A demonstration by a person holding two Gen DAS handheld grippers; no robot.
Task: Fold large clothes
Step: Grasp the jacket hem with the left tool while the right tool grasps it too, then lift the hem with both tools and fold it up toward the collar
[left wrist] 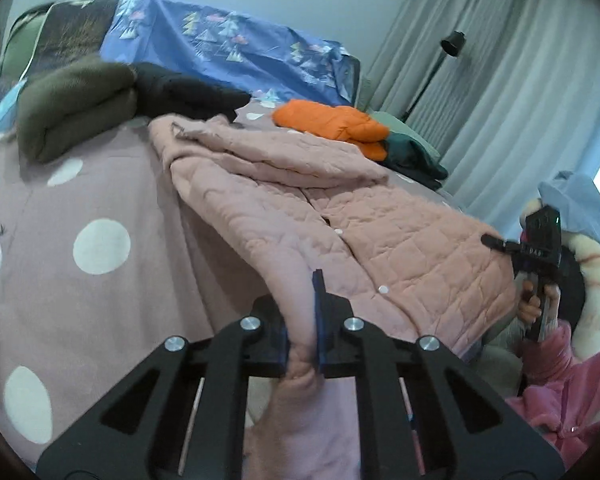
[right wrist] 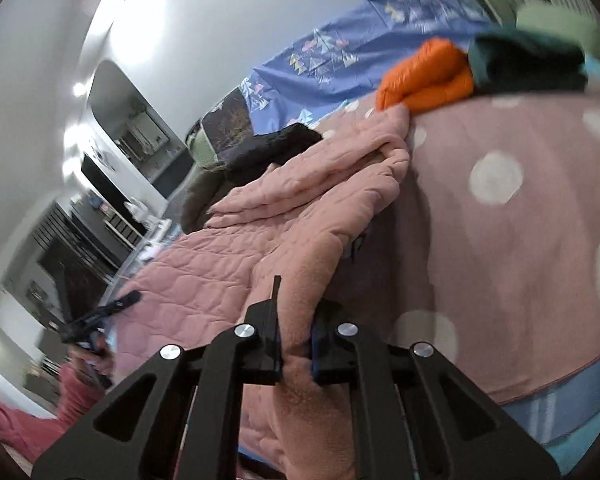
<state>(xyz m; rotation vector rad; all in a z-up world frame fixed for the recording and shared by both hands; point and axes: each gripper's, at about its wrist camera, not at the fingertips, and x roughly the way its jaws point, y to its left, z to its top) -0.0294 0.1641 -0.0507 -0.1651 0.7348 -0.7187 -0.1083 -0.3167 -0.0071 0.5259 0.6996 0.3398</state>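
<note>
A pink quilted coat [left wrist: 340, 208] lies spread across a bed covered by a mauve bedspread [left wrist: 100, 184] with white dots and a small black deer print at 9 o'clock in the left wrist view. Behind the coat, toward 11 o'clock, sit a folded olive garment [left wrist: 72, 108] and a black garment [left wrist: 188, 88] touching it; toward 1 o'clock an orange puffer jacket [left wrist: 332, 124] rests against a dark green garment [left wrist: 412, 156]. A blue patterned sheet [left wrist: 228, 44] drapes the headboard, and grey curtains [left wrist: 500, 92] with a black floor lamp [left wrist: 440, 68] fill the 2 o'clock side.

The coat is soft and fleecy at its edge, stitched in a wavy diamond pattern, with pale round snaps down the front (two are plain to see). Its near hem is lifted off the bedspread between the two grippers.

The left gripper [left wrist: 304, 344] has its blue-padded fingers pinched together on a bunched fold of the hem. The right gripper [right wrist: 296, 344] is likewise clamped on the coat's fleecy edge, fabric squeezed between its pads. Each gripper shows small in the other's view, gripping the opposite corner, held by a person's hand in a pink sleeve [left wrist: 556, 376].
</note>
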